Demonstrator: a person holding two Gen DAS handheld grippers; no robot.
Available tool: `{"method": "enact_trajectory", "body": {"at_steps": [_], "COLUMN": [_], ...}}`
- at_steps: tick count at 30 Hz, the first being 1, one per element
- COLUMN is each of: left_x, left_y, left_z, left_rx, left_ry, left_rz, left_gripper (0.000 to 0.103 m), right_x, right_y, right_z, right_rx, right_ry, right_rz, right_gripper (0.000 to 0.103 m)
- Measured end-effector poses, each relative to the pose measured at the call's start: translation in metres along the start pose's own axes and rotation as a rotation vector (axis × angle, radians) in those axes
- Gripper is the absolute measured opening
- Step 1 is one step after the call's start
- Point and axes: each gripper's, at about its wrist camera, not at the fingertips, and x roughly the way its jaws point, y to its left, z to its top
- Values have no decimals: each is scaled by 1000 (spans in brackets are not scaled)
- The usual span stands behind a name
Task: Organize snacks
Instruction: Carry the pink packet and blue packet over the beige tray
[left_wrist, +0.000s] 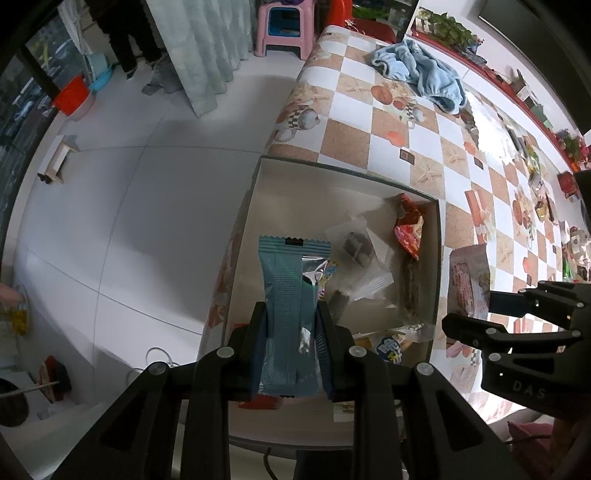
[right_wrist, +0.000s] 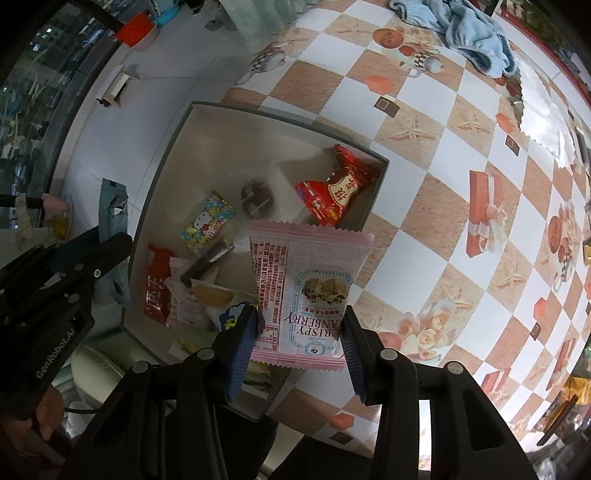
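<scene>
Nearest in the left wrist view, the left gripper has its blue-padded fingers pinching a teal snack packet, which stands upright between them with its serrated top edge pointing away. In the right wrist view, the right gripper has its fingers pinching a pink cranberry packet by its lower sides; its print reads upside down from this camera. Both packets are held in the air just over the near part of a grey box, the teal one at its left edge and the pink one toward its right side.

Inside that box lie several snacks: a red wrapper with white characters at the near left, a yellow cartoon candy in the middle, a dark stick-shaped piece beside it, a clear-wrapped dark sweet farther in, and a red candy wrapper in the far right corner.

Around the box spreads the surface, covered with a checkered cloth of white and tan squares. Beyond, near its far end, a light blue towel lies crumpled. More packets are scattered along the surface's right side. Farther off, on the white floor, stands a pink stool.
</scene>
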Motion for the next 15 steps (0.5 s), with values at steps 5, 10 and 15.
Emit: {"method": "enact_trajectory", "body": {"at_steps": [5, 10, 15], "left_x": [2, 10, 19], "left_y": [1, 6, 9], "left_z": [1, -2, -4], "left_rx": [-2, -26, -38], "left_ry": [-4, 20, 52], "left_rz": [-5, -4, 1], "left_gripper": [27, 27, 27], "right_x": [1, 2, 10], "right_y": [3, 5, 6], "right_z": [4, 9, 20], "right_rx": [-6, 2, 45], "right_ry": [-3, -3, 9], "right_rz": [-4, 10, 61], "right_gripper": [47, 47, 47]}}
